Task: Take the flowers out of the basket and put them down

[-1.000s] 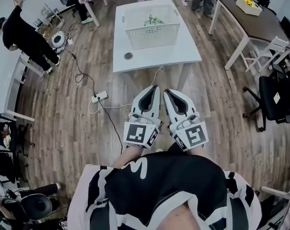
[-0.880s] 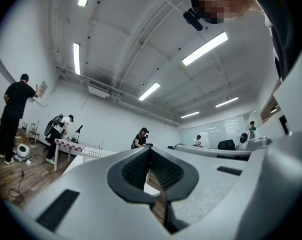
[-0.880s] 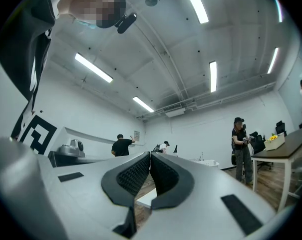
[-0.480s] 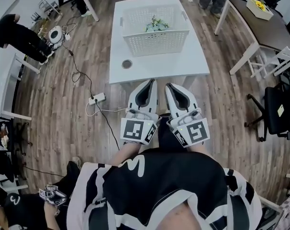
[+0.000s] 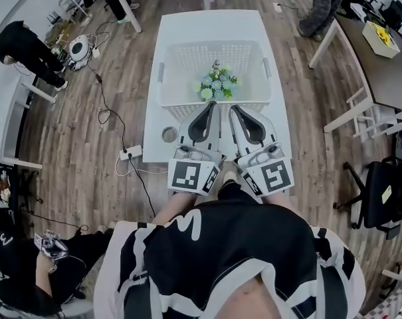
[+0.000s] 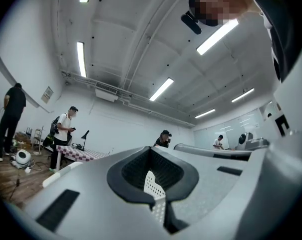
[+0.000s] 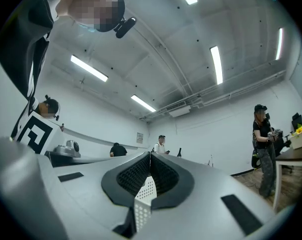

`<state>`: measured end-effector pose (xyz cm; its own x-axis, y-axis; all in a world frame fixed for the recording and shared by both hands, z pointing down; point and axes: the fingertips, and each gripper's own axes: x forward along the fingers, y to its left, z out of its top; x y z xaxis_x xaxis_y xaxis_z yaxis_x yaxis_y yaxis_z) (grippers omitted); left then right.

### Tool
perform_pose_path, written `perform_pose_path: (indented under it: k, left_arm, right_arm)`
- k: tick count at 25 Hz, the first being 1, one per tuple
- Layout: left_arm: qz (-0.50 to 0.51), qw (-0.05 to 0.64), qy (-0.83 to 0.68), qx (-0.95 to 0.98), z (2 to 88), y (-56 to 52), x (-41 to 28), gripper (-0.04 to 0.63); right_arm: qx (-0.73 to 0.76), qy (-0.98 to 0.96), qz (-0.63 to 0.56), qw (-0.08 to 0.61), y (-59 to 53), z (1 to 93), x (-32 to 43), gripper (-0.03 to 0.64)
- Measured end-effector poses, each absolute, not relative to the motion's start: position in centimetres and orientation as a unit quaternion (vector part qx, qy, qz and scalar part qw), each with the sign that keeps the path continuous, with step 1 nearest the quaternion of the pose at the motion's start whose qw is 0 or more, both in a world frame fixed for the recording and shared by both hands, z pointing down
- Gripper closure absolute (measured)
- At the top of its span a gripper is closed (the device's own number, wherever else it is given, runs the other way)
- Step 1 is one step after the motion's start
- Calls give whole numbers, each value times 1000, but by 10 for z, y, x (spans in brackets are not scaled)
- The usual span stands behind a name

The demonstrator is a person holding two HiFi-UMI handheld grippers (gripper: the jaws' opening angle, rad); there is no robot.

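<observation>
Wooden flooring surrounds a white table (image 5: 187, 32), on which a white lattice basket (image 5: 166, 78) is set. The flowers (image 5: 217, 85) lie inside it, near the middle of its floor, with nothing touching them. A small round object (image 5: 169, 134) is seen on the table's near left corner, just outside the basket.

The left gripper (image 5: 211, 105) and the right gripper (image 5: 234, 108) are held side by side and pointed toward the far end. In the head view their tips are laid over the basket's near wall. In both gripper views the jaws are pressed together with nothing between them. Only ceiling, far wall and a sliver of white lattice low in the gap are shown.

Against the frame from 1 second ago, the table has been brought much closer. Then it sat far up the head view, with a wide stretch of bare floor between it and the gripper tips. Half a second ago that gap had been narrowed to the table's near edge. Now it is gone. The flowers have not been shifted within the basket, and the jaws were closed throughout.

The approach is judged to be nearly finished, while the picking itself has not been started. At least 1 gripper must be opened and tipped down over the rim before the bunch can be taken.
</observation>
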<state>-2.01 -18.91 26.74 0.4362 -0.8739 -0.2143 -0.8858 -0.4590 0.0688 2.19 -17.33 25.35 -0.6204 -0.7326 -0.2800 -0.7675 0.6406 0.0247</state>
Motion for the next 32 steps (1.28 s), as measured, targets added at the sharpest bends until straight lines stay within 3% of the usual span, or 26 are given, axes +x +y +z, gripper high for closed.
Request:
perform_pose_path:
  k: [9,32]
  left_arm:
    - [125,38,533,-836,235,-278,-17,592]
    - [128,24,493,-861,228,-335,-38,592]
  right_arm:
    - [-399,904,75,130,-271,226,29,598]
    - [-427,892,94,115,-325,218,3,598]
